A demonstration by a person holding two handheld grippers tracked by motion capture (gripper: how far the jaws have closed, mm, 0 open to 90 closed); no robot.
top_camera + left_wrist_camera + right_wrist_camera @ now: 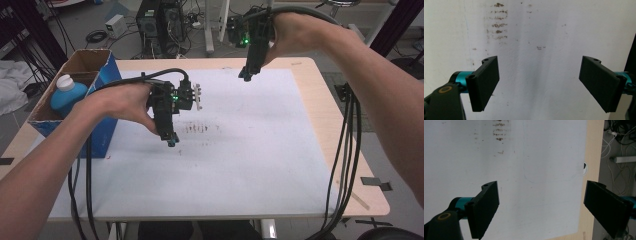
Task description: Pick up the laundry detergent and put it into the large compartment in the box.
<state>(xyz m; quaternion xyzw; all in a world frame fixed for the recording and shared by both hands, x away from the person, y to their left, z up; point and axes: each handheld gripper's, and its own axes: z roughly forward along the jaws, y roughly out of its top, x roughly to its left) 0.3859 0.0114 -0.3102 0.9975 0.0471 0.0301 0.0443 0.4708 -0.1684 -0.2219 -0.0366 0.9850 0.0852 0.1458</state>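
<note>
Left gripper view: left tool (539, 82) spread wide, nothing between its jaws, over the white sheet (544, 37) near the brown stains (497, 25). Right tool (541, 207) likewise wide and empty, above the sheet's far part; high view shows it raised near the surface's (320, 120) back edge. Blue bottle (67, 95) sits in the cardboard box (90, 60) at the left, well apart from both tools. Judgement: nothing grasped yet; all handling remains.

lab, computer tower (159, 25), floor cables (95, 36)
</note>
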